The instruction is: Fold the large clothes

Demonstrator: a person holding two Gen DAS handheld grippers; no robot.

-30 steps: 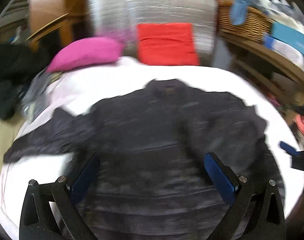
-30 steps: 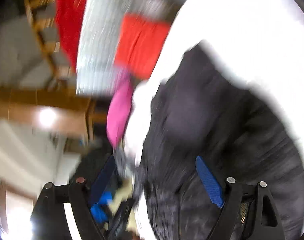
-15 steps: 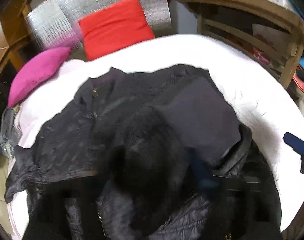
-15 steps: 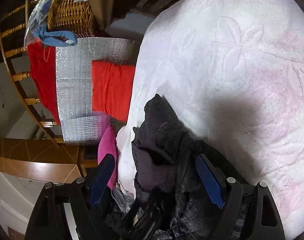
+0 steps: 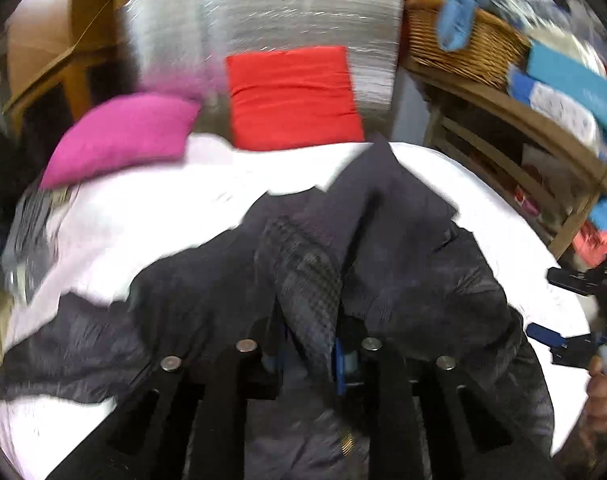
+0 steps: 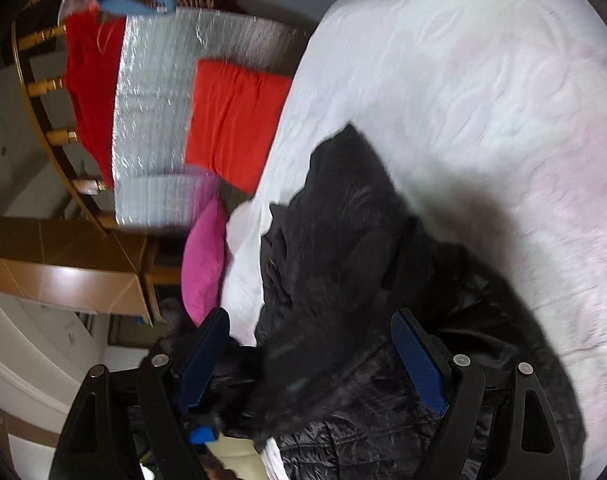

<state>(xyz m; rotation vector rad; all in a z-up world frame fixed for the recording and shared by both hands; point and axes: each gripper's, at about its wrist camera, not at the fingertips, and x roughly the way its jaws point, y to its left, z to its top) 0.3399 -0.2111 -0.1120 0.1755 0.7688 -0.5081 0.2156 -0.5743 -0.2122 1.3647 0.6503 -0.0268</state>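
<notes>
- Dark jacket (image 5: 403,248) lies bunched on the white bedspread (image 5: 151,220), toward my near side of the bed; quilted shell, a checked lining strip showing, one sleeve trailing off to my left.
- My left gripper (image 5: 307,354): jaws narrow and closing, a fold of the jacket's checked fabric pinched between the blue pads and pulled up from the heap.
- My right gripper (image 6: 311,360): jaws stand wide, jacket cloth lying between the pads; I cannot tell if either pad touches it. It also shows at the right edge of the left view.
- Bedspread is bare beyond the jacket on the far and right sides.
- Pink pillow (image 5: 123,136) and red cushion (image 5: 291,96) sit at the head end, against a silver foil sheet (image 5: 263,20).
- Wooden shelf with a wicker basket (image 5: 463,52) borders the bed's right side.
</notes>
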